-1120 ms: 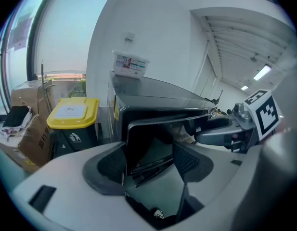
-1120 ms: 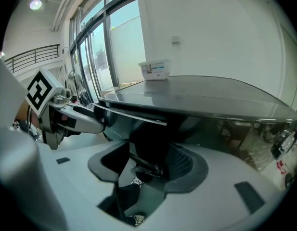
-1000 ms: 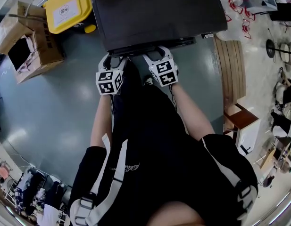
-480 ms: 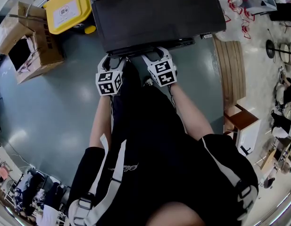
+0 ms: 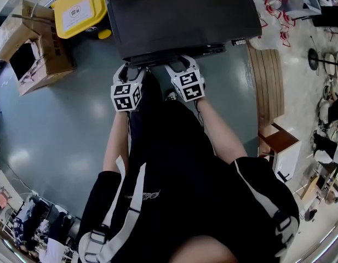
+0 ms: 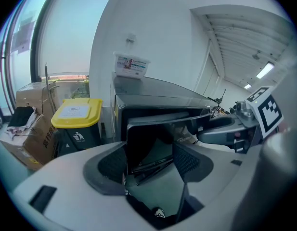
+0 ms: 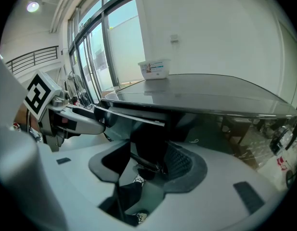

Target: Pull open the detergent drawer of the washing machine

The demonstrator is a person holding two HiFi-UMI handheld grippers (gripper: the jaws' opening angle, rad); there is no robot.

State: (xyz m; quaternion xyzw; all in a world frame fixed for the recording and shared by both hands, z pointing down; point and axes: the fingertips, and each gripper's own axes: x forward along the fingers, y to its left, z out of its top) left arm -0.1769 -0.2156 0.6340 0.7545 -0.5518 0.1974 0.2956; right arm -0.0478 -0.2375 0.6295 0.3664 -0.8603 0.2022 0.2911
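Observation:
The black washing machine (image 5: pixel 182 15) fills the top of the head view. Its detergent drawer (image 5: pixel 177 53) shows as a narrow dark strip jutting a little from the front edge. My left gripper (image 5: pixel 133 69) and right gripper (image 5: pixel 178 64) point down at that strip side by side. The drawer's glossy lip (image 6: pixel 167 115) runs just above my left gripper (image 6: pixel 148 159), which is open with the shiny machine front in the gap. In the right gripper view the lip (image 7: pixel 131 114) crosses above my right gripper (image 7: pixel 147 163), also open. I see no pad pressing on anything.
A yellow-lidded bin (image 5: pixel 76 10) and cardboard boxes (image 5: pixel 32 48) stand left of the machine. A small white box (image 7: pixel 153 69) rests on the machine's top at the back. A wooden bench (image 5: pixel 267 75) lies to the right. The person's legs and shoes are directly below the grippers.

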